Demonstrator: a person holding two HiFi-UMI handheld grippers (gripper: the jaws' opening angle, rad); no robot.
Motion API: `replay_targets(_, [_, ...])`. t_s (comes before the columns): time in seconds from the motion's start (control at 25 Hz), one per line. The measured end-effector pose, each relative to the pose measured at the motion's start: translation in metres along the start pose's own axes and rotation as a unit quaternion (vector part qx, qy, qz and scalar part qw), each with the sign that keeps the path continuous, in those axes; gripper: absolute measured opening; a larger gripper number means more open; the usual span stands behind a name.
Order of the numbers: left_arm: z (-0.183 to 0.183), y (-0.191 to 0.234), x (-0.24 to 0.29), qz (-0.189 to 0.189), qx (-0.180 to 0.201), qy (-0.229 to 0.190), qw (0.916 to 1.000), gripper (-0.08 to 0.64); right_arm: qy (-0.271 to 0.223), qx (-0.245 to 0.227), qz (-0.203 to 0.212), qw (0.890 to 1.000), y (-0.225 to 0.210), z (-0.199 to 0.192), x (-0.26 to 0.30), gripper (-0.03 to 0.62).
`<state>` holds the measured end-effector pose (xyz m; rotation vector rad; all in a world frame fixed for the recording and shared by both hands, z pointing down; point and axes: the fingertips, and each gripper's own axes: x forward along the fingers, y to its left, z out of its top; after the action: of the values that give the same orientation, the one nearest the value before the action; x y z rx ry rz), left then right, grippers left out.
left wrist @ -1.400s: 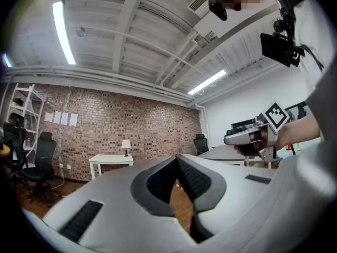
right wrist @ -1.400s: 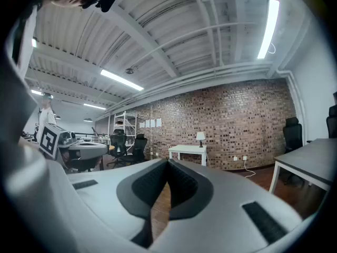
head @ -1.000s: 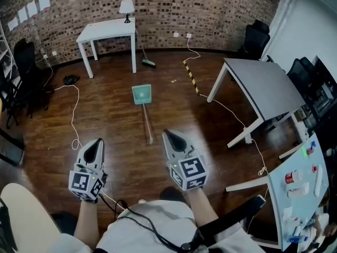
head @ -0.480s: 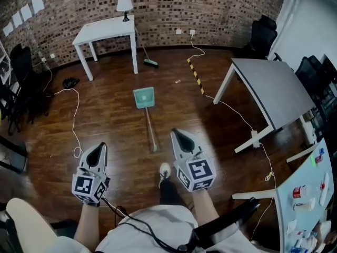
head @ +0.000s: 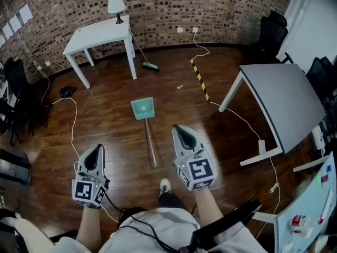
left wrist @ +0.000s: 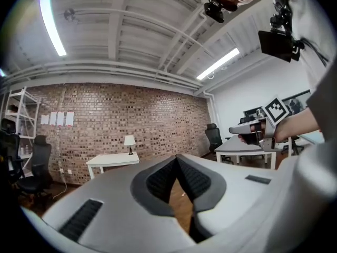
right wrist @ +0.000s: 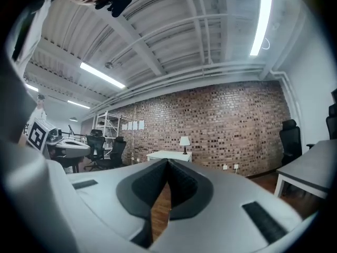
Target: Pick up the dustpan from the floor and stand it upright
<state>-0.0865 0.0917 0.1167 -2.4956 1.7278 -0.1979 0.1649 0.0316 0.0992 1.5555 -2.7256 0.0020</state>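
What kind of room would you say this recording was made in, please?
Probably an office or lab workspace: a brick wall and wooden floor, a white table with a lamp, plus a grey desk and black office chairs.

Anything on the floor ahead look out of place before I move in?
Yes: the dustpan lies flat on the wood floor instead of standing upright, its handle pointing toward the bottom of the head view. A white cable trails loose to its left. The broom by the white table looks normal.
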Motion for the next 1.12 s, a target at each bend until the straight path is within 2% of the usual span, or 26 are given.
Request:
replay_targets(0.24, [-0.016, 0.014, 0.035, 0.008, -0.006, 0.025, 0.9996, 0.002, 0.024, 0.003, 0.007, 1.000, -0.020, -0.015, 0.042, -0.012])
replay_targets(0.52, [-0.048, 0.040, 0.058, 0.004, -0.027, 0.058, 0.9980, 0.002, 0.049, 0.004, 0.016, 0.999, -0.010, -0.046, 0.082, -0.011])
replay_targets(0.64, [-0.071, 0.045, 0.066, 0.002, -0.030, 0.071, 0.9970, 0.002, 0.069, -0.002, 0.022, 0.997, -0.002, -0.069, 0.090, 0.021])
replay_targets(0.8, [-0.117, 0.053, 0.080, -0.007, -0.037, 0.107, 0.9935, 0.002, 0.095, 0.015, 0.024, 0.995, 0.007, -0.115, 0.107, 0.022])
replay_targets(0.96, [-0.183, 0.064, 0.088, -0.003, -0.078, 0.154, 0.9850, -0.002, 0.135, 0.035, 0.016, 0.990, 0.022, -0.181, 0.122, 0.026])
replay_targets(1.12, [-0.238, 0.061, 0.098, -0.013, -0.099, 0.172, 0.9800, -0.003, 0.171, 0.043, 0.015, 0.984, 0.027, -0.252, 0.136, 0.026])
